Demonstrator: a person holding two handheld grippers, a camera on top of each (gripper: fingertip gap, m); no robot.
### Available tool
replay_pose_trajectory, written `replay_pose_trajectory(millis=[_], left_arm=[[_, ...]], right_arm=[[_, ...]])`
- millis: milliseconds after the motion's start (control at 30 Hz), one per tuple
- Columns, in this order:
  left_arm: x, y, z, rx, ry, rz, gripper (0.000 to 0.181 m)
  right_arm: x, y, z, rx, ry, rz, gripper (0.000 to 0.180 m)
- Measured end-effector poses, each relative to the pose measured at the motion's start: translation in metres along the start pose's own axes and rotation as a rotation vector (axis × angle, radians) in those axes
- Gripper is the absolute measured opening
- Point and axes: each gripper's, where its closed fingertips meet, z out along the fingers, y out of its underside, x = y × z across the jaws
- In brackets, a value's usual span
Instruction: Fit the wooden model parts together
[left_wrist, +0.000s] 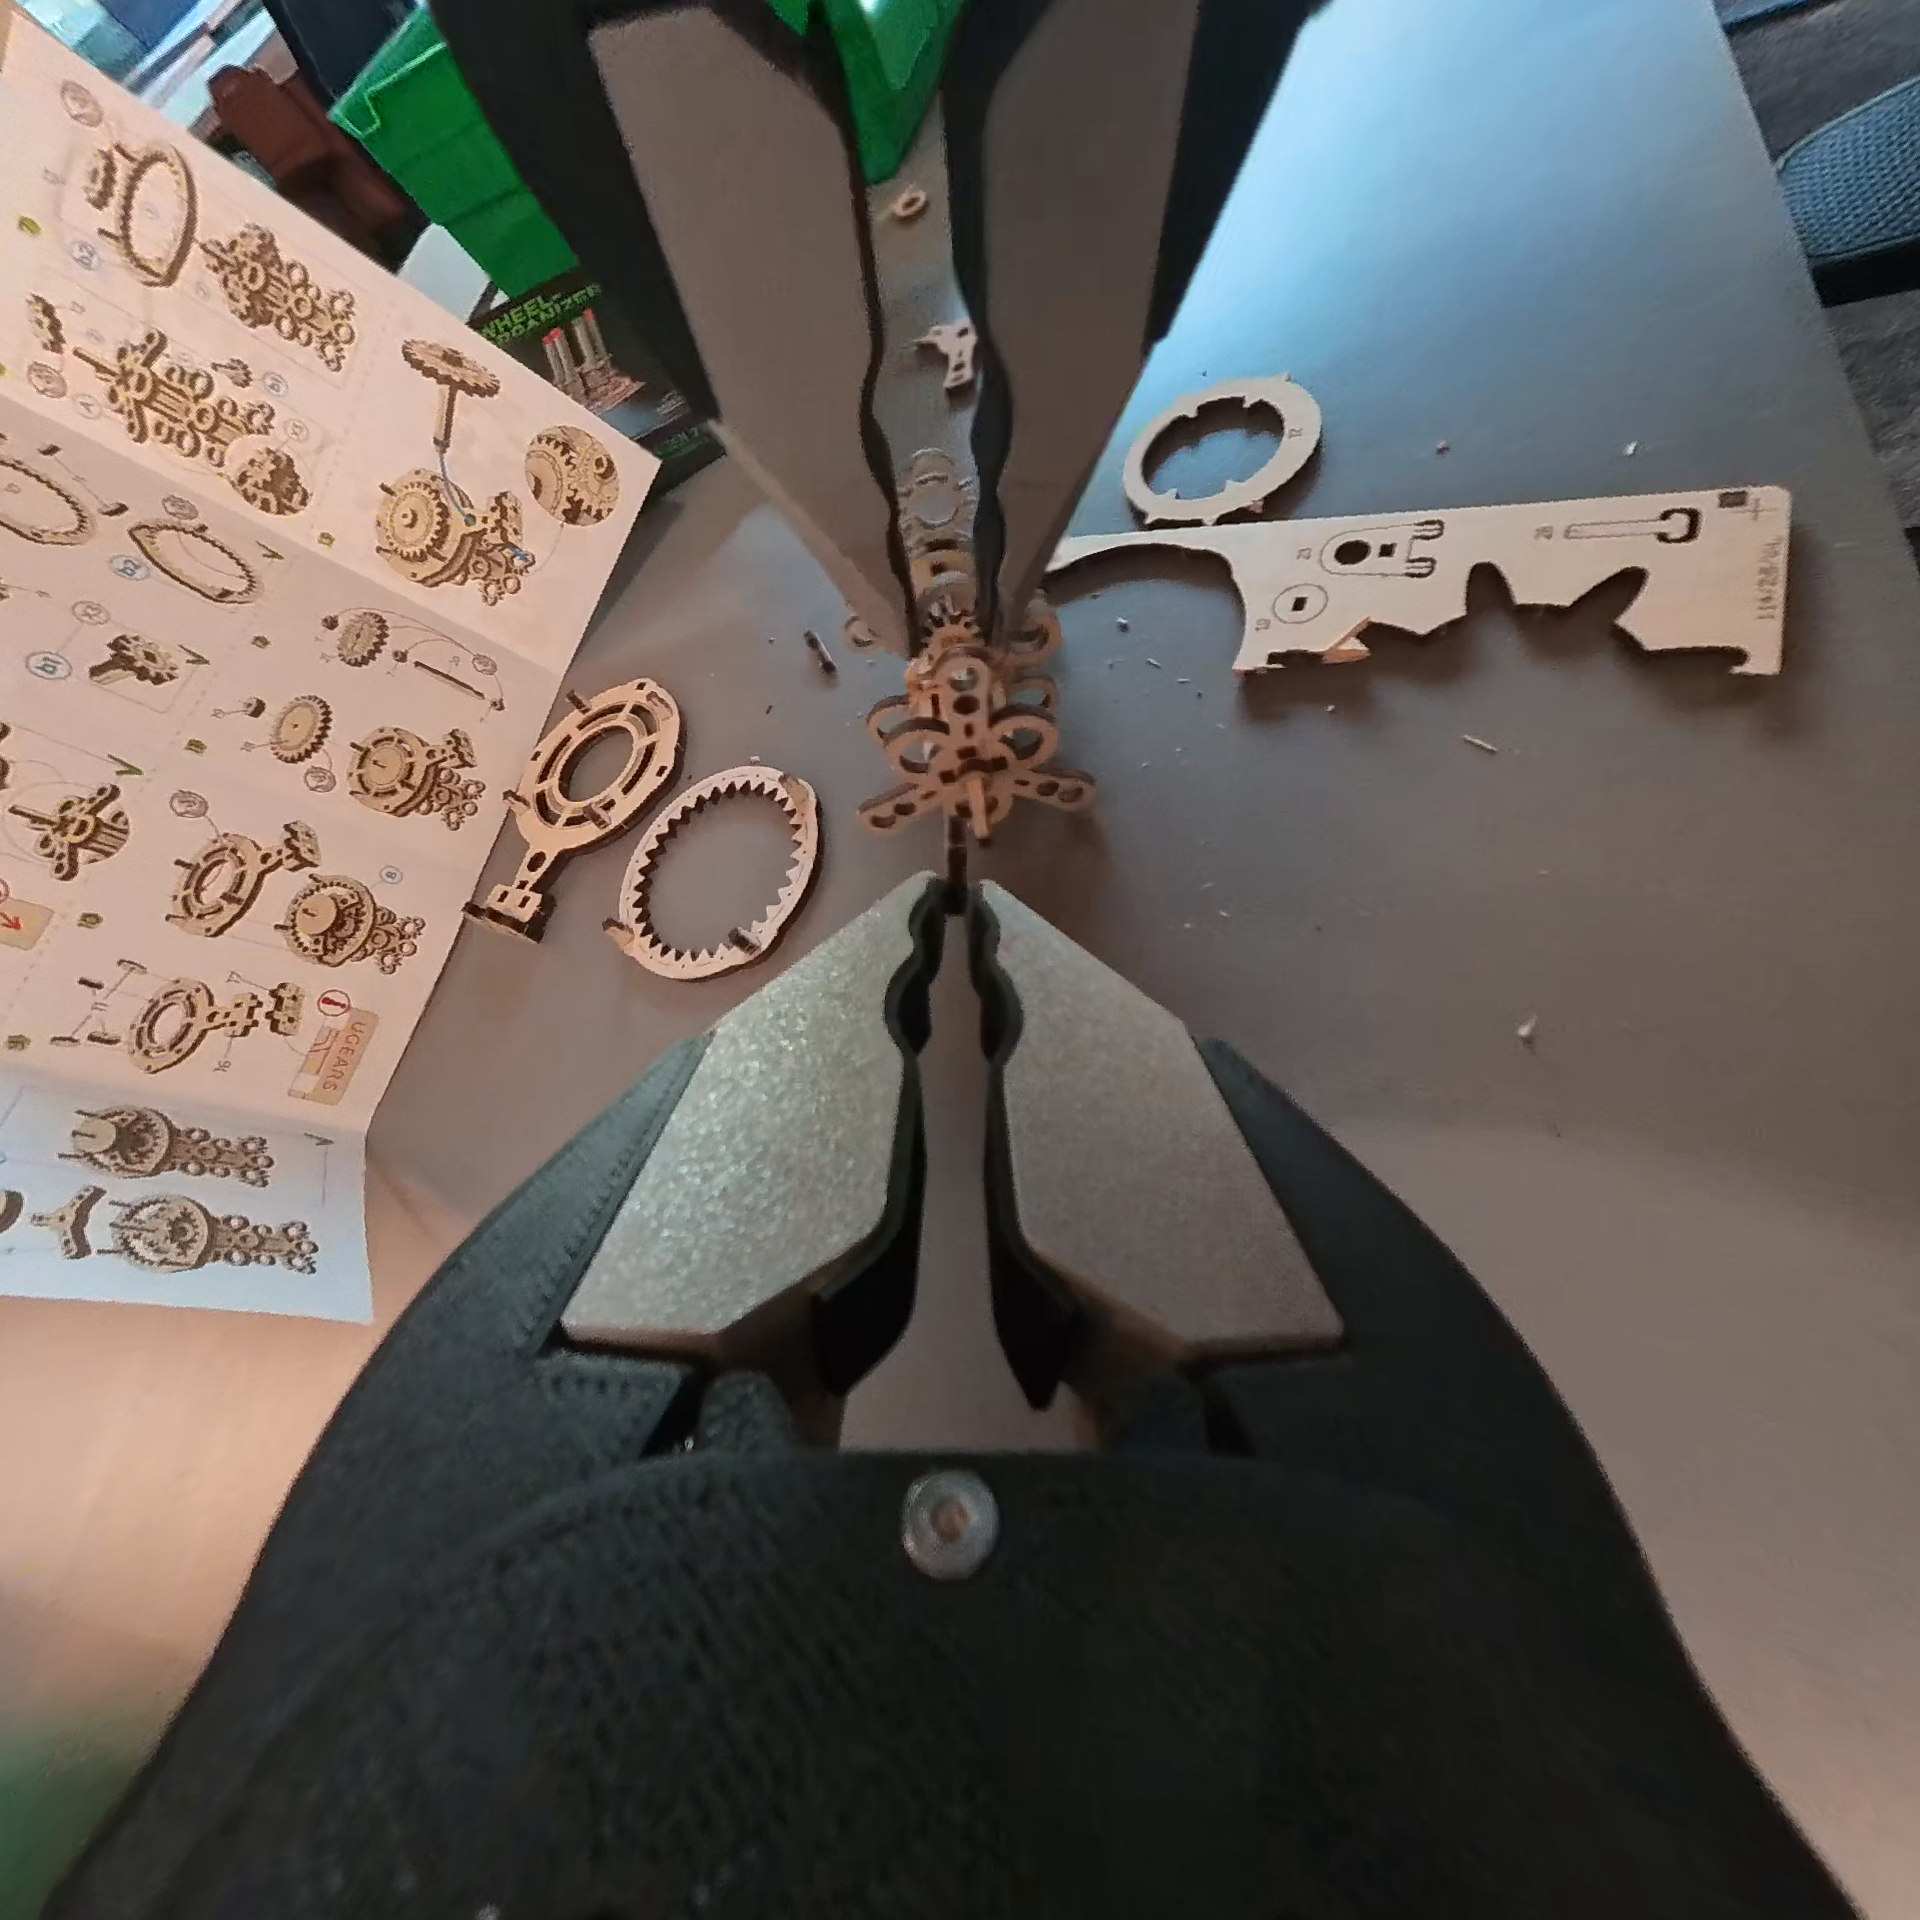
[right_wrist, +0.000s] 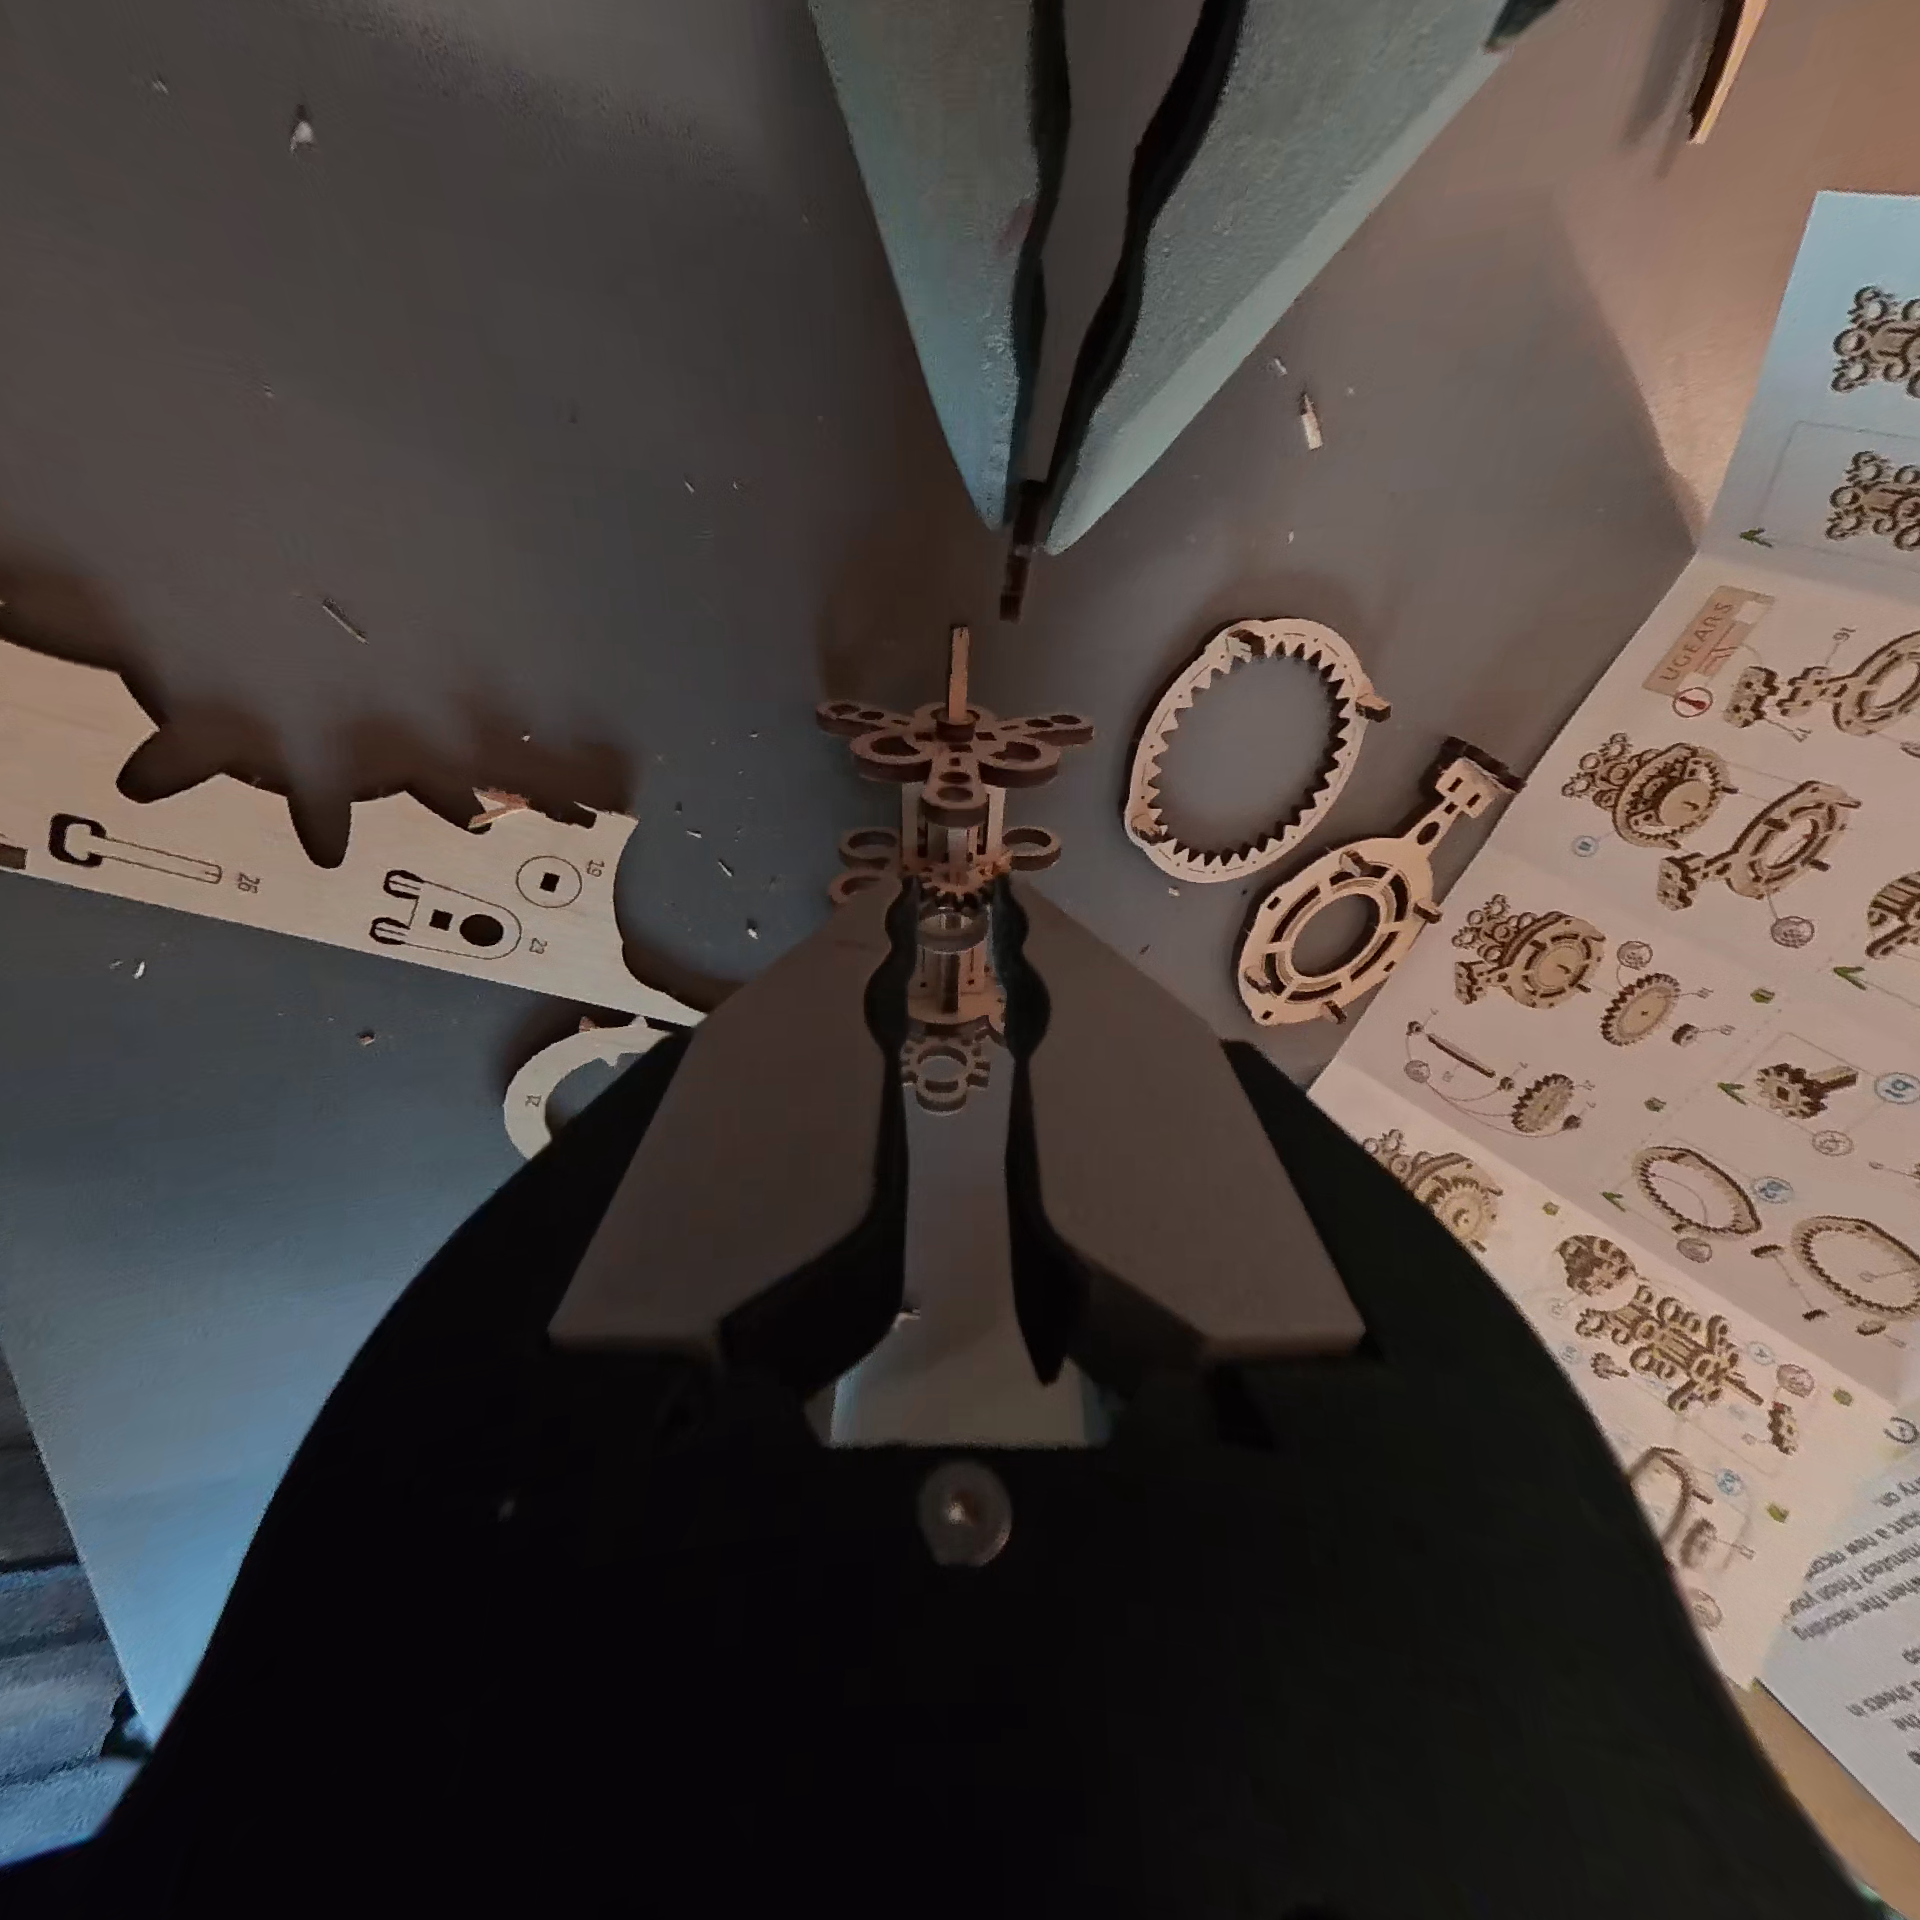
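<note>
While the left gripper (left_wrist: 957, 896) pinches a small dark wooden piece (left_wrist: 954, 854) at its very tips, the right gripper (right_wrist: 951, 914) is clamped around the body of the wooden model assembly (right_wrist: 951, 831), holding it clear of the tabletop (left_wrist: 1455, 935), probably so the two can be lined up in the air. The assembly's long axis runs along the right gripper's fingers, its thin shaft (right_wrist: 958, 670) pointing straight at the dark piece, the two close but apart. Beyond, on the tabletop, lie a toothed ring (left_wrist: 717, 873), a round frame part (left_wrist: 592, 779), the punched-out sheet (left_wrist: 1507, 582) and the instruction sheet (left_wrist: 208, 623).
</note>
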Motion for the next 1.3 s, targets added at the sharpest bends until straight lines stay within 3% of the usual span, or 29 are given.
replay_pose_trajectory(millis=[33, 500, 1300], left_arm=[[0.001, 0.000, 0.001, -0.005, -0.001, 0.008, 0.001], [0.005, 0.001, 0.003, -0.014, 0.003, 0.038, 0.001], [0.006, 0.001, 0.001, -0.013, 0.019, 0.033, 0.001]], right_arm=[[0.000, 0.000, 0.000, -0.009, -0.003, -0.005, 0.011], [-0.001, -0.002, 0.000, -0.056, -0.041, -0.029, 0.010], [-0.002, -0.015, -0.005, 0.043, -0.051, 0.003, 0.010]])
